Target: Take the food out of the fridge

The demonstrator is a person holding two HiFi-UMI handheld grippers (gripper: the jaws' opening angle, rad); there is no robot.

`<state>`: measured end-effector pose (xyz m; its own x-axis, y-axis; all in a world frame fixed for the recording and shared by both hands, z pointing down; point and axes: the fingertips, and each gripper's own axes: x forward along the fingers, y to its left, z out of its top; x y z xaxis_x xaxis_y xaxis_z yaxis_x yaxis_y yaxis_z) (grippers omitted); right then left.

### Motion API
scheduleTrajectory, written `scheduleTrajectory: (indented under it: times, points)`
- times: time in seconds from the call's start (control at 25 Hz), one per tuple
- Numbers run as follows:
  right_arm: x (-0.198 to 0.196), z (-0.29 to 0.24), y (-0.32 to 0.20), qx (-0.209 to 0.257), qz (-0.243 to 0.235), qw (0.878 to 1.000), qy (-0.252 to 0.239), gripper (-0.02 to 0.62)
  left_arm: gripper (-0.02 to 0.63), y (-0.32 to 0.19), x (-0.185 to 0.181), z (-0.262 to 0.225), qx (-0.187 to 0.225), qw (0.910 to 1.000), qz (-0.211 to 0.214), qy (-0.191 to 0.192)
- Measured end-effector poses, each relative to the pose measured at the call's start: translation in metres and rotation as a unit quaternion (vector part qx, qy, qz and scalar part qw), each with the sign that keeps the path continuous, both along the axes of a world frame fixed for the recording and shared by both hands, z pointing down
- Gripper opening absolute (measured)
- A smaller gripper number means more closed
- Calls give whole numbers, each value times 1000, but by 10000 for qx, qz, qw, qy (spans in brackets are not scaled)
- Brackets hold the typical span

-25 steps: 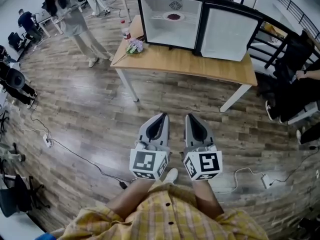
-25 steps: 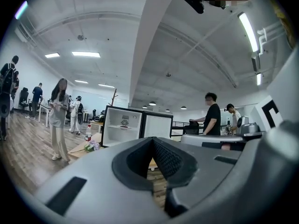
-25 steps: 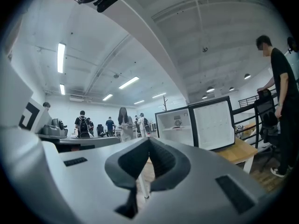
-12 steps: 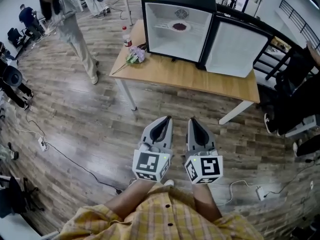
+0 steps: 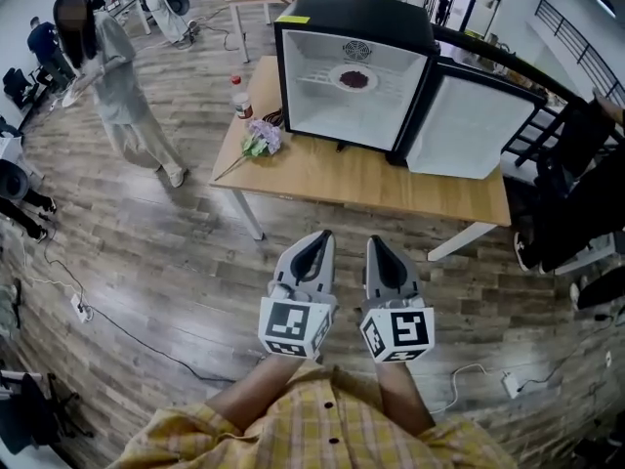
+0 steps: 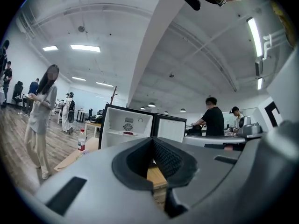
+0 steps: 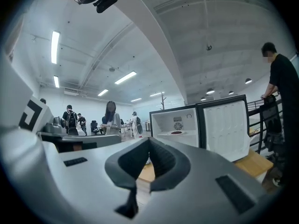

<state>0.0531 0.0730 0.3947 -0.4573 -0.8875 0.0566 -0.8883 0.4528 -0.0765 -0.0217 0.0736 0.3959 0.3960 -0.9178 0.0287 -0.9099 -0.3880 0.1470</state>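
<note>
A small black fridge [image 5: 344,29] stands open on a wooden table [image 5: 361,179], its door [image 5: 469,125] swung to the right. On its white shelf lies a plate of dark red food [image 5: 354,78], which also shows in the left gripper view as the plate [image 6: 127,133] and in the right gripper view as the plate [image 7: 176,132]. My left gripper [image 5: 314,243] and right gripper [image 5: 379,247] hover side by side over the floor, short of the table. Both are shut and empty and point level at the fridge. The left gripper [image 6: 153,142] and the right gripper [image 7: 149,142] have their pads together.
A bottle [image 5: 237,97] and a bunch of flowers [image 5: 260,140] lie at the table's left end. A person [image 5: 112,81] walks on the floor at the left. Cables [image 5: 117,325] run across the floor, and dark chairs [image 5: 571,193] stand at the right.
The table and fridge have come nearer and sit lower in the head view. Both grippers stayed shut side by side. The person at the left has walked on.
</note>
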Motion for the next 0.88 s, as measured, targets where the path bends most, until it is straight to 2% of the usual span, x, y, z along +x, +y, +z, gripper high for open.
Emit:
scheduleTrajectory:
  times: [0.48,0.88]
  points:
    - [-44,-2,-61,6,208,9998,62,8,8,-72,-41,-5,2,9997,229,-10]
    - [-43,4,-84,-130,454,9988,105,8,8,-96,-46,7,-186,9991,363,92]
